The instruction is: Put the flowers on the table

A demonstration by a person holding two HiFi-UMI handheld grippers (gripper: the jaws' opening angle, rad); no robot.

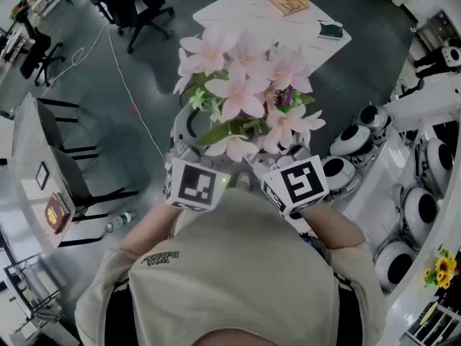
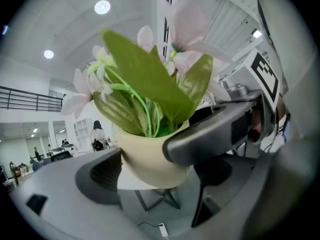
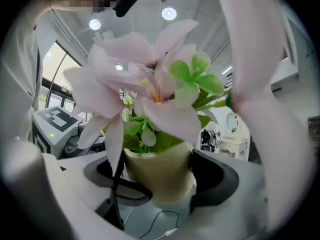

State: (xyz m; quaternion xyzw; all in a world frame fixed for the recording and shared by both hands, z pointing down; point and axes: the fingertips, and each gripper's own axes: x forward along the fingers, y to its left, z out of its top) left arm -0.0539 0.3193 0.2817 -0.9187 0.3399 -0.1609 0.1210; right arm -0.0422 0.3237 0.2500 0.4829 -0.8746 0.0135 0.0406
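Observation:
A cream pot (image 2: 142, 164) of pink flowers (image 1: 245, 85) with green leaves hangs in the air in front of the person's chest, above the grey floor. My left gripper (image 2: 150, 156) has its jaws spread wide against the pot's sides, and my right gripper (image 3: 162, 181) clamps the same pot (image 3: 160, 174) from the other side. From the head view, the blooms hide the pot and most of the jaws; the marker cubes of the left gripper (image 1: 189, 166) and right gripper (image 1: 282, 170) show just below the bouquet. A white table (image 1: 238, 16) stands beyond the flowers.
On the white table lie a book (image 1: 287, 3) and a dark small object (image 1: 331, 29). Black office chairs (image 1: 137, 6) stand at the upper left, a grey cabinet (image 1: 43, 171) at the left, and white round robot heads (image 1: 356, 139) along the right. A cable crosses the floor.

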